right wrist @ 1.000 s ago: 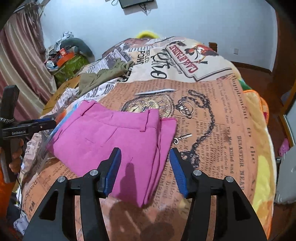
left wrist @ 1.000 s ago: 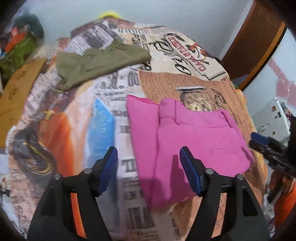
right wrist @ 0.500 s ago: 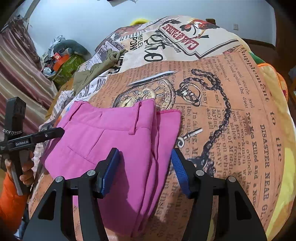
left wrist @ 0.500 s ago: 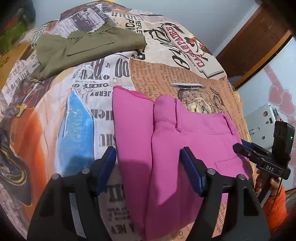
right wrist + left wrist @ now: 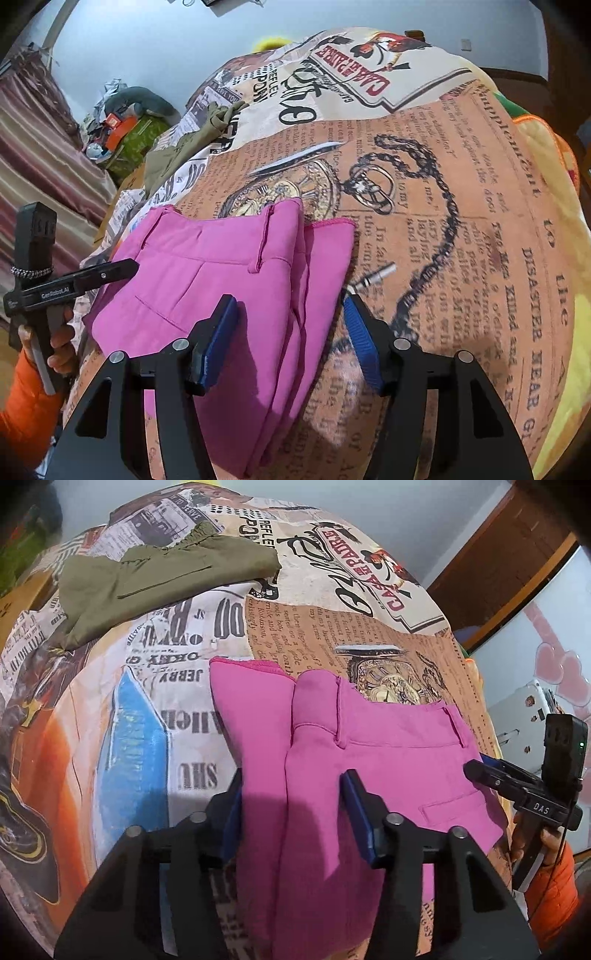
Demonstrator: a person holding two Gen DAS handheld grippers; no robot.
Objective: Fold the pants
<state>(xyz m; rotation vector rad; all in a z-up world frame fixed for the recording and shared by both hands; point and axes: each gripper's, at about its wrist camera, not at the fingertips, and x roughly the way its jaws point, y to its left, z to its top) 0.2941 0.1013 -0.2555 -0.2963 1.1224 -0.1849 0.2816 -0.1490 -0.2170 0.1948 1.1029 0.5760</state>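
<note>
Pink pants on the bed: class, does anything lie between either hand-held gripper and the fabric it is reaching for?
Nothing visible does. The left hand-held gripper is open over the folded edge of the pink pants, and the right hand-held gripper is open over the opposite edge. The green pants lie well away.

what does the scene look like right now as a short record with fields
surface: bed cover with newspaper print
main item: pink pants, folded, lying flat on the cover
other clothing: green pants farther back, apart from the pink pair
left gripper: open, low over one side of the pink pants, one finger each side of the fold
right gripper: open, low over the opposite side, straddling the edge
grasp: neither gripper closed on cloth yet
</note>
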